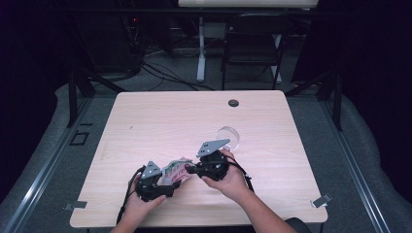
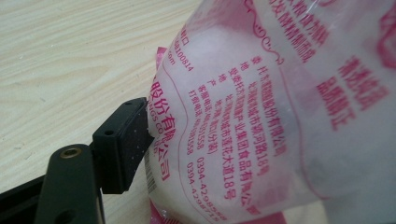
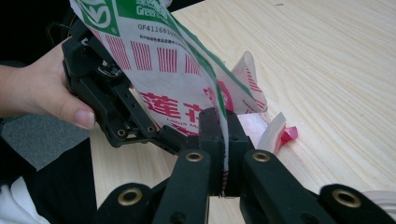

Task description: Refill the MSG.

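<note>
A plastic food bag (image 1: 176, 171) printed in pink and red, with a green-and-white top (image 3: 163, 60), hangs between my two grippers near the table's front edge. My right gripper (image 3: 226, 135) is shut on the bag's thin edge, which stands up between its pads. It reaches in from the right in the high view (image 1: 192, 170). My left gripper (image 1: 170, 183) is at the bag's left end. Its left pad (image 2: 123, 140) just touches the bulging bag (image 2: 261, 116), and the bag hides the other jaw. The jaws stand wide around the bag.
A clear round dish (image 1: 229, 137) lies on the wooden table (image 1: 160, 116) just behind my right hand. A dark round grommet (image 1: 233, 103) sits near the far edge. A folding chair (image 1: 252, 43) and cables are on the floor beyond.
</note>
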Available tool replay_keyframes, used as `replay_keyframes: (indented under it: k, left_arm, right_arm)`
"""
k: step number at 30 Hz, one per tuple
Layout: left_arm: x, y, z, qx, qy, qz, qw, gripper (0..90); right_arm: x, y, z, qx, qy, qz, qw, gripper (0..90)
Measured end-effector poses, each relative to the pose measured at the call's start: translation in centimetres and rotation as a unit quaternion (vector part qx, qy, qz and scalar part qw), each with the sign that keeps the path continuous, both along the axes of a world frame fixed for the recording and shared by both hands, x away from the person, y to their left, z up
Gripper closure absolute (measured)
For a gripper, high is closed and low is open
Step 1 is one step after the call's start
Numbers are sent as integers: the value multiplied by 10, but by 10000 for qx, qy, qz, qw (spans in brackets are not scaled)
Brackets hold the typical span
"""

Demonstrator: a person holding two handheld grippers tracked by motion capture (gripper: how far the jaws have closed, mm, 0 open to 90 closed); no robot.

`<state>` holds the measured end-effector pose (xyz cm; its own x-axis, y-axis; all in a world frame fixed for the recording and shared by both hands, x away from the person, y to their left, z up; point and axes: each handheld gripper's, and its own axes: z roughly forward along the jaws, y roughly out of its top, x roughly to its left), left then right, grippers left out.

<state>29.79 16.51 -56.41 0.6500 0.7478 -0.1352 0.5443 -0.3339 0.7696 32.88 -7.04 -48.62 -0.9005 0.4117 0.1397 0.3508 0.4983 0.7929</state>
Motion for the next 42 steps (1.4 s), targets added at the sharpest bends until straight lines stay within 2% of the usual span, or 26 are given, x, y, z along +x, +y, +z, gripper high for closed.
replay_keyframes:
  k: [4, 7, 11, 21, 25, 34, 42]
  left_arm:
    - [2, -1, -4, 3, 37, 42, 10000, 248]
    - [5, -3, -9, 80, 177, 31, 9998, 234]
    - [7, -6, -13, 220, 155, -30, 9996, 242]
    - [10, -9, -20, 350, 257, -70, 9990, 258]
    - [10, -9, -21, 404, 231, -98, 9989, 269]
    - [11, -10, -24, 463, 41, -152, 9988, 301]
    - [11, -10, -24, 465, 36, -147, 9988, 317]
  right_arm:
    - [0, 0, 0, 8, 4, 10, 10000, 900]
    - [0, 0, 0, 12, 0, 9, 10000, 900]
    - [0, 0, -1, 14, -1, 12, 10000, 900]
    - [-1, 0, -1, 22, -7, -7, 10000, 900]
    - [-1, 0, -1, 14, -14, -13, 10000, 900]
    - [-1, 0, -1, 16, -25, -34, 10000, 900]
    - [-2, 0, -1, 14, -25, -38, 10000, 900]
